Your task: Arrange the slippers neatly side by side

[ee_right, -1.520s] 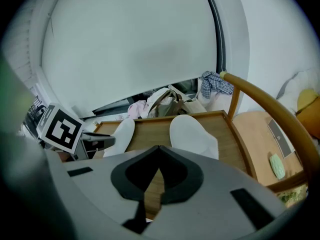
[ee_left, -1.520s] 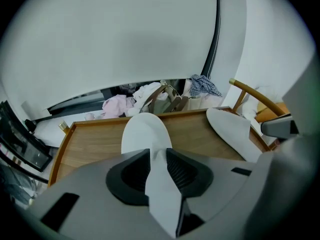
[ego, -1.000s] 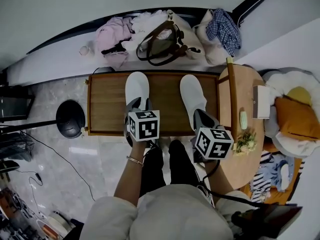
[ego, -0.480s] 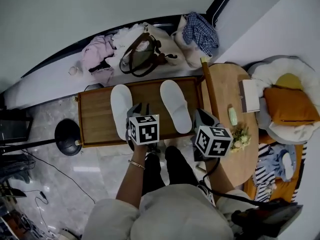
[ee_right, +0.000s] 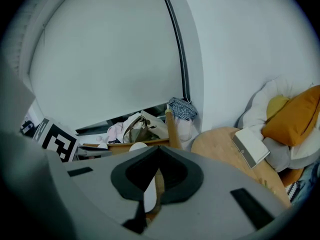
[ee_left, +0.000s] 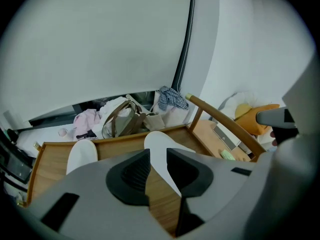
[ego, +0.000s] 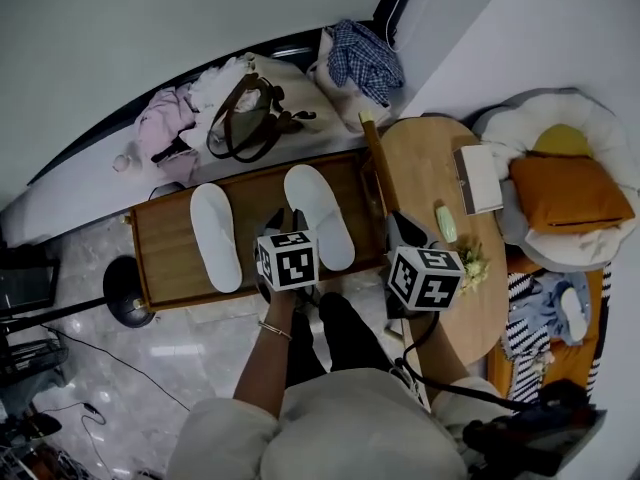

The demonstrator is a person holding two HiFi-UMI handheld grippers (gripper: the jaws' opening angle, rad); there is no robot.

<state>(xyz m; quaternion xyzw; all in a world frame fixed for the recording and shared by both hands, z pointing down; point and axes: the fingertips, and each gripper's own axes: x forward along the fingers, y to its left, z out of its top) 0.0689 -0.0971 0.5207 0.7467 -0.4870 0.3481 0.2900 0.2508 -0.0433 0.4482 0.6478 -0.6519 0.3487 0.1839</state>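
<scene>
Wood carried the footwear: 2 flat white fabric slippers lay on a low rectangular brown wooden tray table (ego: 262, 200) standing on a pale glossy floor. The left white slipper (ego: 215, 238) and the right white slipper (ego: 318, 216) both ran lengthwise away from the person, roughly parallel but apart, with a strip of bare wood between them. The right one sat a little further back and slightly angled.

The left gripper (ee_left: 158, 158), a grey 2-jaw tool carrying a marker cube, hung over the tray's near edge, just beside the near end of the right slipper. Its black pads stood parted, and only bare wood and the slipper beyond showed through the gap, so it held nothing. The right gripper (ee_right: 159, 153) was held where the tray's right end met a round pale wooden side table (ego: 430, 168), with its jaw tips pressed together and nothing in them.

Against the white wall behind the tray sat a brown strapped handbag (ego: 243, 120), a heap of pink and white clothes (ego: 165, 128) and a blue checked cloth (ego: 360, 53). A pale closed book (ego: 478, 178) rested on the round table, near an orange cushion (ego: 565, 193).
</scene>
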